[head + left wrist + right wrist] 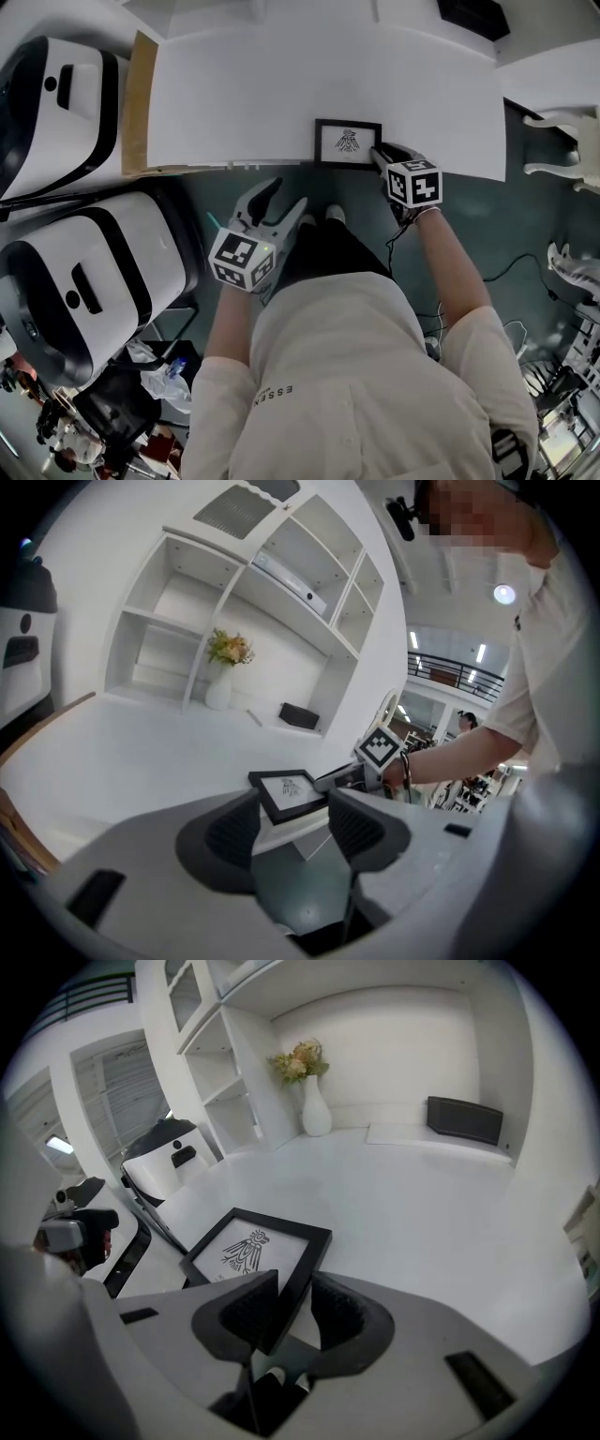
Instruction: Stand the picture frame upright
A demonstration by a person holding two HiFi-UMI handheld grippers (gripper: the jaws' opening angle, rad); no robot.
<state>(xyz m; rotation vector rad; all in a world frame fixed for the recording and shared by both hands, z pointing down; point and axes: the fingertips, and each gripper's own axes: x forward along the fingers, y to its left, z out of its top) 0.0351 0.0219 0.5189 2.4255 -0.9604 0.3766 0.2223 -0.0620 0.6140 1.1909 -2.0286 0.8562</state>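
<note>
A small black picture frame [348, 142] with a dark drawing on white paper lies face up near the front edge of the white table [281, 84]. My right gripper [380, 155] is shut on the frame's right-hand border. In the right gripper view that black border [298, 1283] runs between the two pads, with the picture [246, 1251] to the left. My left gripper [272, 202] hangs open in front of the table edge, below and left of the frame, holding nothing. In the left gripper view the frame [289, 791] shows beyond the open left gripper [292, 832].
Two large white and black machines [56, 103] [84, 272] stand left of the table, past a wooden side strip [141, 103]. At the table's far end are a white vase of flowers [314, 1110], a black box [464, 1119] and wall shelves [187, 639]. A white chair [562, 141] is at right.
</note>
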